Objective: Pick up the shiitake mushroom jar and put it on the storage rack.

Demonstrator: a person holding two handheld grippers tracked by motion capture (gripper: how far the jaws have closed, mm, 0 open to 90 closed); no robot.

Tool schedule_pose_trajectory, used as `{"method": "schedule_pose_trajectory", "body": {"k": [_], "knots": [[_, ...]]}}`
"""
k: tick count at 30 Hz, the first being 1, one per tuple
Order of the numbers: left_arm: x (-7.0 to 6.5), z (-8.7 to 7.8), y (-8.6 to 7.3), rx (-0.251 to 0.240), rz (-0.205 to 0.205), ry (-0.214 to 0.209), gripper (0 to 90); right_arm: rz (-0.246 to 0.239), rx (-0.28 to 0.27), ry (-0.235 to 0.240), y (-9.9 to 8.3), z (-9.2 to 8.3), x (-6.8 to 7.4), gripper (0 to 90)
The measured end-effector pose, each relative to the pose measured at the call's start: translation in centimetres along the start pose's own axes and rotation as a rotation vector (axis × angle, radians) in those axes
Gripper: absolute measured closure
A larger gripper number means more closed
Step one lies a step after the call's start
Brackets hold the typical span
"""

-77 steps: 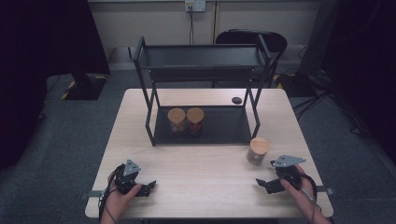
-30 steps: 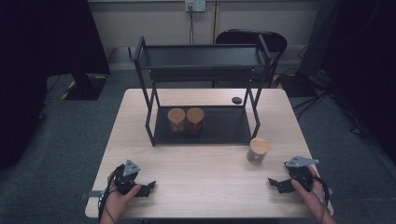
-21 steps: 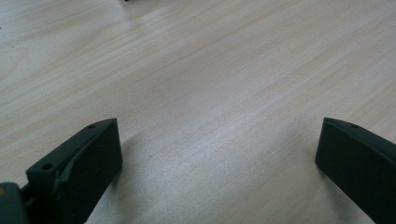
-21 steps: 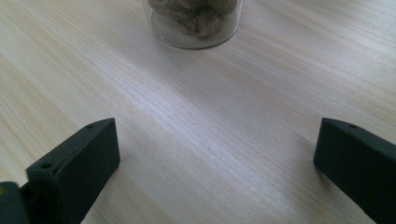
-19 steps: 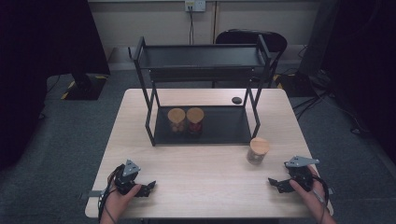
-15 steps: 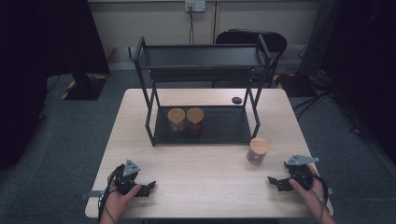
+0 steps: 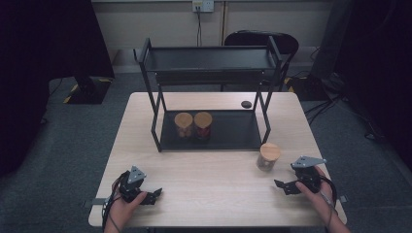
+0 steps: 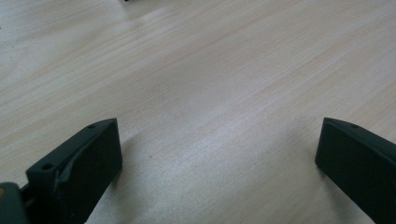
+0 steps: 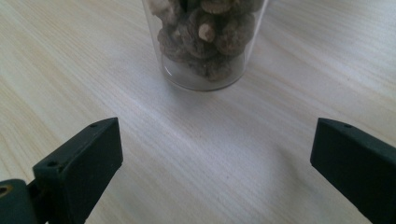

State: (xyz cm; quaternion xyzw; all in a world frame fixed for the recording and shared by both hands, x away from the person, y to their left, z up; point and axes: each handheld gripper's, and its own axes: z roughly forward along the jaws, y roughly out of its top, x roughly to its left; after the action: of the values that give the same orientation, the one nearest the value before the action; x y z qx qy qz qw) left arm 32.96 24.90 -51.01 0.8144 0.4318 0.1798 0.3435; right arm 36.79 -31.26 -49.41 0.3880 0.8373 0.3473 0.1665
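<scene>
A glass jar (image 7: 268,156) with a wooden lid stands on the table to the right of the rack's front. In the right gripper view this jar (image 9: 205,42) holds brown dried pieces and stands just beyond the jaws. My right gripper (image 7: 283,186) (image 9: 212,154) is open near the table's front right and points left toward the jar, with nothing between its jaws. My left gripper (image 7: 149,196) (image 8: 217,154) rests open at the front left over bare wood. Two more lidded jars (image 7: 183,124) (image 7: 202,124) stand side by side on the rack's bottom shelf.
A black two-tier metal rack (image 7: 209,59) stands at the back middle of the light wooden table (image 7: 214,179). A small black round object (image 7: 246,104) lies behind the rack's right legs. A chair (image 7: 262,39) stands behind the table.
The right gripper drew back a little from the jar toward the table's right front, then held nearly still. The left gripper and the jars have not moved.
</scene>
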Motion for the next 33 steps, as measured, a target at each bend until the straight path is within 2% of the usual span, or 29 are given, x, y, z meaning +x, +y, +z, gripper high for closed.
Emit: {"method": "schedule_pose_trajectory", "body": {"k": [15, 23, 33], "knots": [[0.0, 0.0, 0.0, 0.000, 0.000, -0.001, 0.1, -0.008, -0.018, -0.003, 1.8, 0.7, 0.1, 1.4], [0.0, 0.0, 0.0, 0.000, 0.000, 0.000, 0.1, 0.006, -0.030, 0.001, 2.3, 1.0, -0.3, 1.3], [0.0, 0.0, 0.0, 0.000, 0.000, 0.000, 0.2, 0.001, -0.040, 0.006, 2.9, 1.5, -0.3, 1.2]]}}
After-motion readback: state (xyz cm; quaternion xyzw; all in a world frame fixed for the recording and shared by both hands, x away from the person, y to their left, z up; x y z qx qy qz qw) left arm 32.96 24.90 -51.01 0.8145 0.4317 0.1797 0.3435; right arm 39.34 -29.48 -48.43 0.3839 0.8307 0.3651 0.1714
